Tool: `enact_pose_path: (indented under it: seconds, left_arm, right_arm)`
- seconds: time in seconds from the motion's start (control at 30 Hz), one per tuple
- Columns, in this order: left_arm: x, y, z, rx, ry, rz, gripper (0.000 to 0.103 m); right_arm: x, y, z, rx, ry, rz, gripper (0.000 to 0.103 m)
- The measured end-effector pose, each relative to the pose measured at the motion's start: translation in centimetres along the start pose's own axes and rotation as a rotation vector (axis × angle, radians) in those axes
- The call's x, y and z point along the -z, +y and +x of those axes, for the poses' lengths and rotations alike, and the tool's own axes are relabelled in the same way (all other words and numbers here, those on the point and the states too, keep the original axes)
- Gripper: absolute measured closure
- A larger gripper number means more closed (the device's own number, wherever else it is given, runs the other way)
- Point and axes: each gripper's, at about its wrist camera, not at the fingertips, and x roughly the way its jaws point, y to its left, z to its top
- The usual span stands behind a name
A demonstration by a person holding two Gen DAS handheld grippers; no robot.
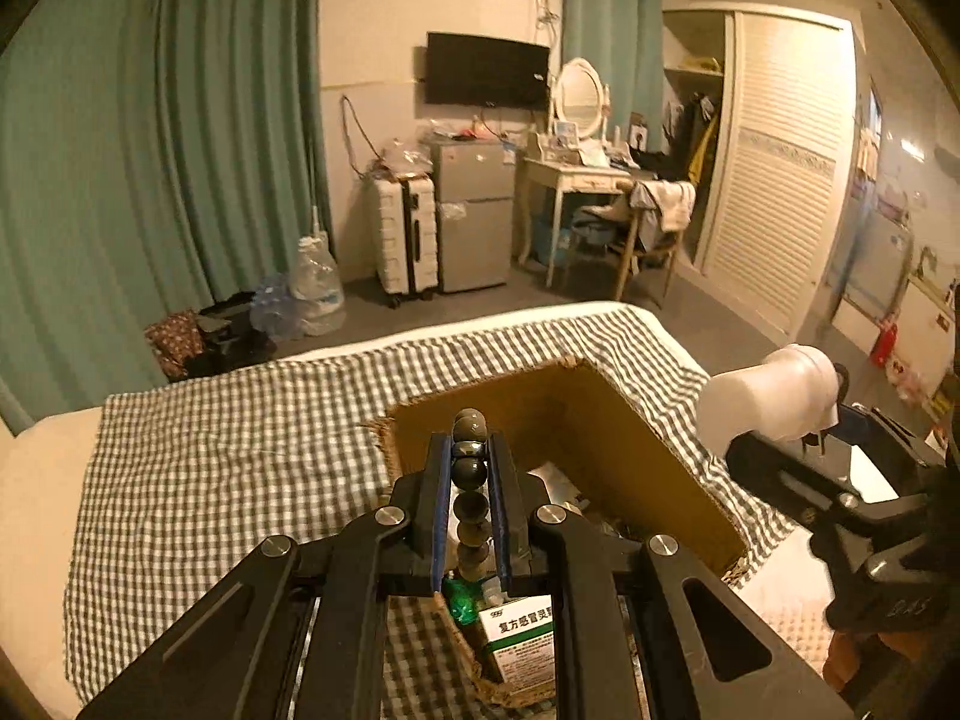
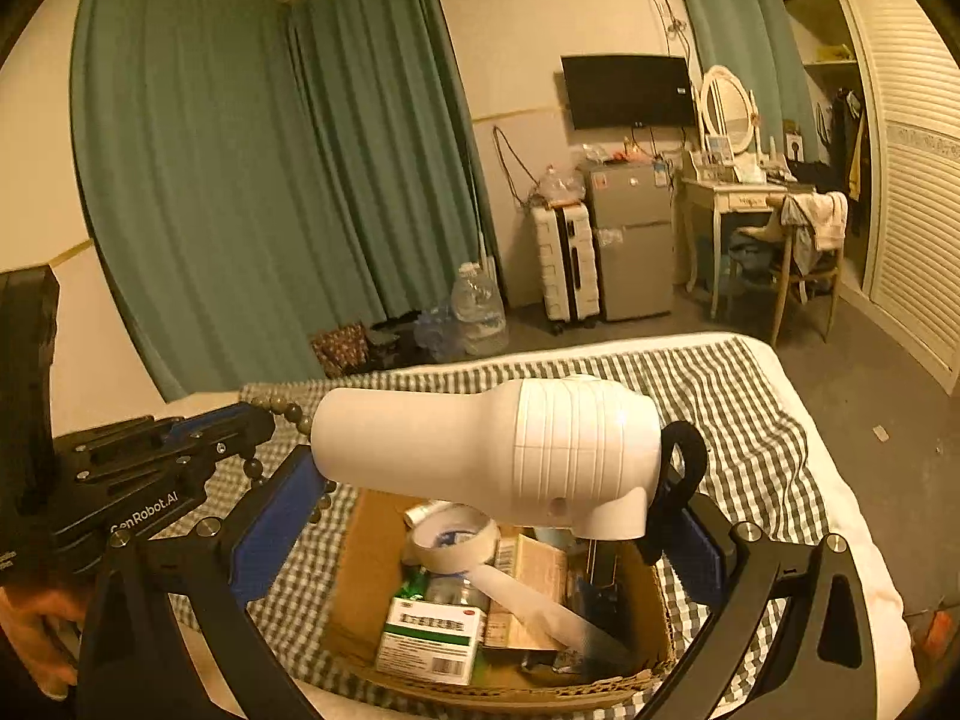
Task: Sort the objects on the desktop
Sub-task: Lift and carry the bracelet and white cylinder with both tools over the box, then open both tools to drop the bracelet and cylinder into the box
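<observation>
A string of dark round beads (image 1: pixel 470 480) runs upright between the blue pads of my left gripper (image 1: pixel 471 441), which is shut on it, over the near corner of an open cardboard box (image 1: pixel 570 420). In the right wrist view my right gripper (image 2: pixel 489 480) is shut on a white hair dryer (image 2: pixel 510 450), held crosswise above the box (image 2: pixel 366 558). Inside lie a tape roll (image 2: pixel 453 537), a green-and-white medicine box (image 2: pixel 432 636) and other small items. The left gripper (image 2: pixel 228 426) shows at the left with beads (image 2: pixel 285 408) dangling. The dryer (image 1: pixel 774 396) also appears at the right in the left wrist view.
The box sits on a grey checked cloth (image 1: pixel 240 450) spread over a white bed (image 2: pixel 864 570). A hand (image 2: pixel 36 630) holds the left gripper. Beyond the bed stand water bottles (image 1: pixel 315 288), a suitcase (image 1: pixel 408 234), a small fridge (image 1: pixel 474 216) and a dressing table with chair (image 1: pixel 606 192).
</observation>
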Motion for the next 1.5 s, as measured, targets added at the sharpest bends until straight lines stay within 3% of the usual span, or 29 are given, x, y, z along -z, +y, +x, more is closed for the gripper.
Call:
enact_pose_path:
  seconds: [0.47,0.93,1.0,1.13,1.5]
  left_arm:
    - [2.6,-0.6,9.5,0.076,0.163,0.004,0.091]
    - [4.2,-0.5,14.7,0.086,0.267,0.009,0.090]
    - [4.4,-0.4,15.0,0.085,0.277,0.004,0.082]
    - [3.8,-0.7,14.2,0.079,0.254,0.008,0.053]
    - [0.6,0.5,8.5,0.079,0.162,-0.020,0.043]
  right_arm:
    - [2.0,-1.9,8.2,0.038,0.171,-0.037,0.001]
    - [5.7,-2.0,14.0,0.045,0.333,-0.127,0.000]
    - [6.2,-1.8,14.6,0.050,0.352,-0.130,0.000]
    - [6.2,-1.2,14.4,0.061,0.352,-0.154,0.000]
    - [4.5,-0.8,12.0,0.061,0.266,-0.087,0.000]
